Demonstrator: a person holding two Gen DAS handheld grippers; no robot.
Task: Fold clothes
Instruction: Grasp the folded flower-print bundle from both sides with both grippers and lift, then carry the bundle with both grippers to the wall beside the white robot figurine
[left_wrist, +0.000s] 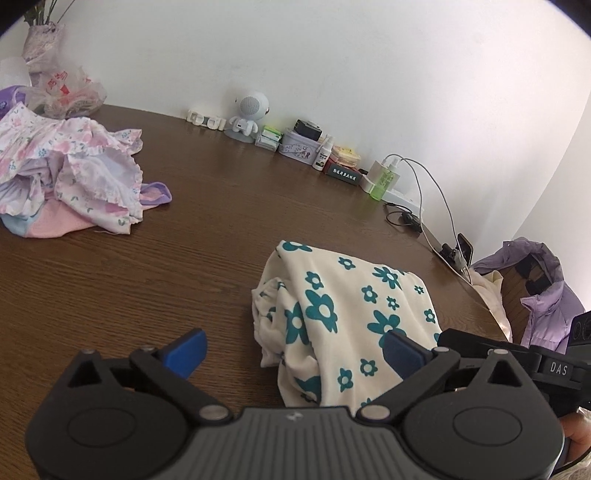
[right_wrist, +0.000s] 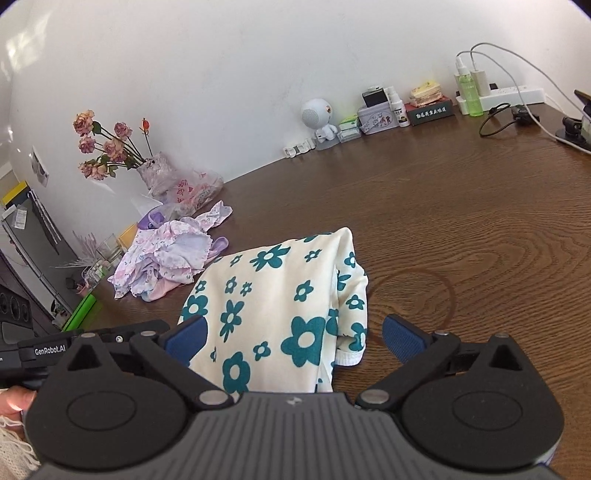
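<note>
Centrally, low in both wrist views, a cream garment with teal flowers (left_wrist: 343, 314) lies folded on the brown tabletop (left_wrist: 207, 229). Left gripper (left_wrist: 295, 350) and right gripper (right_wrist: 295, 339) stand with jaws wide open, gripping nothing. Soft, light and limp, the cloth would likely sag and shift; a doubled edge or corner seems the surest hold. Unfolded pink floral clothes (left_wrist: 70, 173) lie at upper left.

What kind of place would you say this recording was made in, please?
Probably a room in someone's home. A wooden table stands against a white wall, with dried roses in a vase, a pile of pastel clothes, and a power strip with chargers plugged in.
</note>
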